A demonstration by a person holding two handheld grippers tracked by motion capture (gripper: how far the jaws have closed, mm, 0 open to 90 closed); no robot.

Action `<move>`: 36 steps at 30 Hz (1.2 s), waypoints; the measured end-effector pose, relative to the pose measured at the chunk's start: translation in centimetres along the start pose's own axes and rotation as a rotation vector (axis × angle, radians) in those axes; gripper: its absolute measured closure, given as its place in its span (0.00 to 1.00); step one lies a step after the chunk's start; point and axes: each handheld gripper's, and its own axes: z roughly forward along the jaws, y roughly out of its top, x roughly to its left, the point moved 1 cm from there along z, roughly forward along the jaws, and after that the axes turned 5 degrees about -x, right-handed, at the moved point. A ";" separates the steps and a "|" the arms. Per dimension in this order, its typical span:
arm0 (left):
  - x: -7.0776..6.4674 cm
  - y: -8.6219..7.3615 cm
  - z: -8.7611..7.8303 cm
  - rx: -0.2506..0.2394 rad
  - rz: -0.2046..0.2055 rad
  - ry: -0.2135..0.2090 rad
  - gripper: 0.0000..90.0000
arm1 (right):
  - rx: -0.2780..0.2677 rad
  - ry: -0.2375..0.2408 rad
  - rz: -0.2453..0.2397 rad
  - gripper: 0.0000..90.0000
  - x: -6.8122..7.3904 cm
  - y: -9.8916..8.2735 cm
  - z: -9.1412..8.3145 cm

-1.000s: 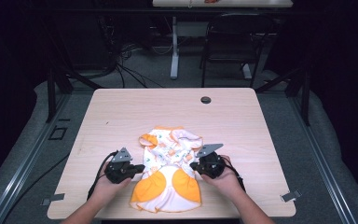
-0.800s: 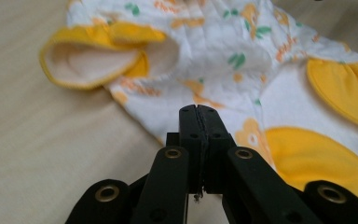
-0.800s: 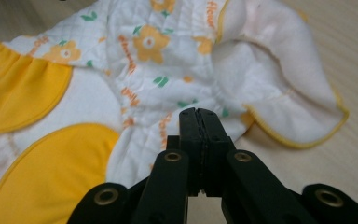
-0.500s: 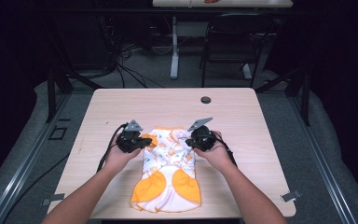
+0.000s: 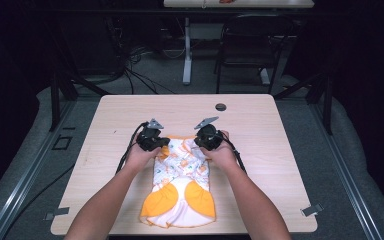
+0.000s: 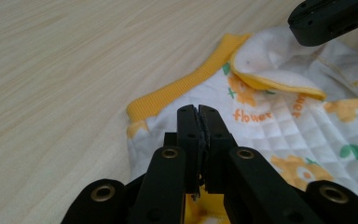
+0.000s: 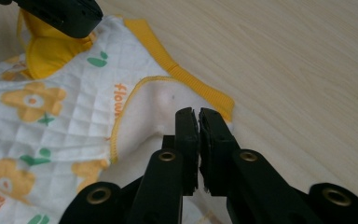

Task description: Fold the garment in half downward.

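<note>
A white quilted baby garment [image 5: 182,175] with orange flowers and orange trim lies lengthwise on the wooden table [image 5: 280,130], its ribbed top edge farthest from me. My left gripper [image 5: 164,143] rests at the top left corner. In the left gripper view its jaws [image 6: 198,112] stand together over the cloth [image 6: 284,140], with no cloth showing between them. My right gripper [image 5: 198,142] is at the top right corner. Its jaws [image 7: 199,114] have just been opening and stand a slit apart above the cloth [image 7: 51,116], with nothing visible in the gap.
A small black round cap [image 5: 221,106] sits in the table near its far edge. Bare tabletop lies to both sides of the garment. A black chair [image 5: 245,45] and cables stand on the floor beyond.
Both hands have moved away from me up the table. The garment's bunched top has been drawn out, and it now lies longer and flatter.
</note>
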 end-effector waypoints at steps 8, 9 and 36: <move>1.2 -0.2 0.5 0.007 -0.031 0.047 0.96 | 0.023 -0.028 0.046 0.93 -1.0 0.2 1.4; 1.3 -0.3 0.5 0.014 -0.028 0.048 0.96 | 0.025 -0.026 0.052 0.92 -1.0 0.0 1.7; 1.8 -2.0 1.8 0.043 -0.062 0.045 0.79 | 0.065 0.006 0.104 0.74 -1.8 -1.2 3.1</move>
